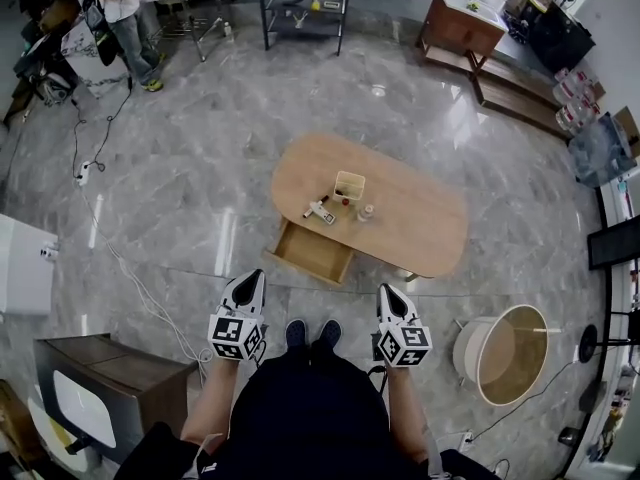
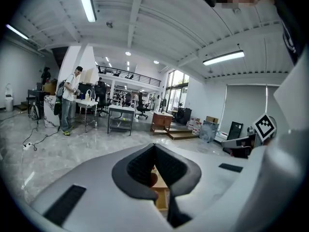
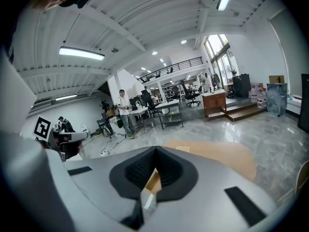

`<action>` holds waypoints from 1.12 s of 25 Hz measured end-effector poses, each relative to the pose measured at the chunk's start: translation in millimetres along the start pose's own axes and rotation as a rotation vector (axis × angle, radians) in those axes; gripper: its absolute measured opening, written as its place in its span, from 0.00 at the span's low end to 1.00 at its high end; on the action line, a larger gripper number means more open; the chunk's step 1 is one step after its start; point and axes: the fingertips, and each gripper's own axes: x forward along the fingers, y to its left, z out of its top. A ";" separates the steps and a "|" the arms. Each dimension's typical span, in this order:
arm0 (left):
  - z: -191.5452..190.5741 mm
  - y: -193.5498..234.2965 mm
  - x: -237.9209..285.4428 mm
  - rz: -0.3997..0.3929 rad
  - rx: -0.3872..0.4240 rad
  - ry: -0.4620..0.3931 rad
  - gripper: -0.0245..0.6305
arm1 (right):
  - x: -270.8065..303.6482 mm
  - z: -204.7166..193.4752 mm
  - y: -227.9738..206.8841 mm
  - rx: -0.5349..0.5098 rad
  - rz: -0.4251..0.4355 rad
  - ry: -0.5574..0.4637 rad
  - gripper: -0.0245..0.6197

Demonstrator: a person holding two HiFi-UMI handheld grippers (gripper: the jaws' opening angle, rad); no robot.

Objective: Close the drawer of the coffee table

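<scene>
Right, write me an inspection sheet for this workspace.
Surface: table, oval, wooden, on a marble floor.
Job's things: drawer pulled open, looks empty.
Clutter: box, bottle and small item on the tabletop.
Grippers: left claw and right claw both shut, empty, short of the drawer.
Cables: white cable across the floor at left.
Surroundings: person far left; round stand at right.

Left hand-held gripper (image 1: 249,282), right hand-held gripper (image 1: 389,296): jaws together, empty.
</scene>
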 end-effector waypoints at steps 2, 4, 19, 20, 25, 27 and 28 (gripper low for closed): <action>-4.2 1.4 5.0 0.019 -0.002 0.003 0.07 | 3.3 -3.0 -5.9 -0.008 -0.001 0.003 0.08; -6.8 1.7 8.7 0.040 -0.002 -0.010 0.07 | 9.7 -8.1 -14.3 0.000 0.000 0.009 0.08; -97.5 10.2 69.3 0.001 0.034 0.017 0.07 | 84.6 -103.1 -65.7 0.010 -0.014 0.037 0.08; -105.7 15.3 72.9 -0.005 0.029 0.017 0.07 | 91.4 -109.0 -65.9 0.006 -0.018 0.032 0.08; -156.7 38.8 98.5 -0.030 0.031 0.021 0.07 | 124.8 -155.2 -62.6 -0.003 -0.021 0.028 0.08; -179.4 49.6 113.3 -0.039 0.041 0.021 0.07 | 143.0 -177.0 -63.1 0.000 -0.019 0.031 0.08; -191.4 55.5 122.5 -0.042 0.050 0.023 0.07 | 153.8 -187.5 -63.9 -0.002 -0.015 0.030 0.08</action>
